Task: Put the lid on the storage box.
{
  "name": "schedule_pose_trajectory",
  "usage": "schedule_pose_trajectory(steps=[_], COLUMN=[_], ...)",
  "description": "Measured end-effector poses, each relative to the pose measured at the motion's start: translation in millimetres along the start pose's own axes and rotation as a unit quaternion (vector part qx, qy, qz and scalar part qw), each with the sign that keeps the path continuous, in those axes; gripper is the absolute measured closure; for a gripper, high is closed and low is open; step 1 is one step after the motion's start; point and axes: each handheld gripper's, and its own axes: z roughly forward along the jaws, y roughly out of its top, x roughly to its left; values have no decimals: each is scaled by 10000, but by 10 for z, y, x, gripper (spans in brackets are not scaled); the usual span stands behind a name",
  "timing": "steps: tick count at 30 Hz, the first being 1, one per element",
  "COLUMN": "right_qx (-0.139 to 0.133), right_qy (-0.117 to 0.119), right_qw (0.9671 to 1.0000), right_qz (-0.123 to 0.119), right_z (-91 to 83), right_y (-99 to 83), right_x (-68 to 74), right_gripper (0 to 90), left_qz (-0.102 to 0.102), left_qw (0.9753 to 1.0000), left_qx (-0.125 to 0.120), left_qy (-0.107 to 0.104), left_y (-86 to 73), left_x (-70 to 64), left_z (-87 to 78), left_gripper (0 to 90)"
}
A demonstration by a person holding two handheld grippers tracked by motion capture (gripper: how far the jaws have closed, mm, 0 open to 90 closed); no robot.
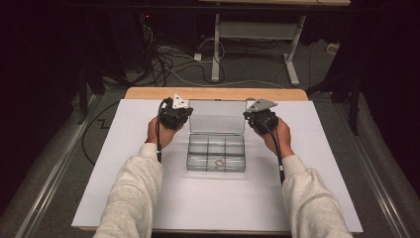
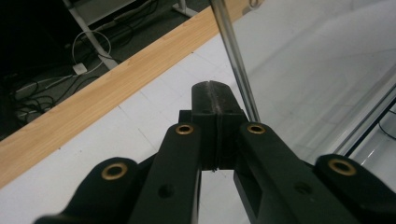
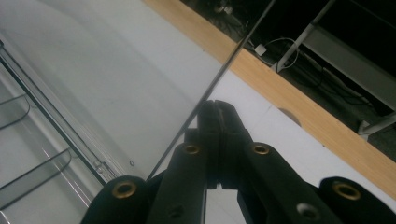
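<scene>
— Organizer box (image 1: pixel 216 152): where are your grippers on it?
— Your left gripper (image 1: pixel 174 112) has jaws pressed together, empty, just beside the upright clear lid's (image 1: pixel 217 117) left edge. Your right gripper (image 1: pixel 261 117), jaws also closed on nothing, sits at the lid's right edge.
— And the box itself?
— Mid-table on the white sheet (image 1: pixel 208 198), open, a small ring (image 1: pixel 218 164) in a front compartment.

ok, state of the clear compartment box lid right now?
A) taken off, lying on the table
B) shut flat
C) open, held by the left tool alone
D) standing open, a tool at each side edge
D: in the high view the lid stands upright behind the compartment box, with the left tool and right tool at its side edges; both gripper views show shut jaws beside a lid edge.
</scene>
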Motion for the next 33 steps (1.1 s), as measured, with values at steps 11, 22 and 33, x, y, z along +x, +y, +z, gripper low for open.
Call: schedule_pose_trajectory(steps=[11,22,33], right_qx=[-118,-310,-542], right_qy=[-121,-196,-184], right_qw=[9999,9993,9983], right_qz=[21,14,66], right_z=[-55,-109,-198], right_y=[21,25,46], right_x=[60,89,102], right_gripper=[900,900,900], left_qz=[68,133,113], left_qw=[9998,9995,9990], left_qx=[-119,-192,-401], left_qy=[131,201,175], left_y=[69,106,112], left_x=[-46,-76,-108], left_z=[-112,-207,-322], left_gripper=[875,874,874])
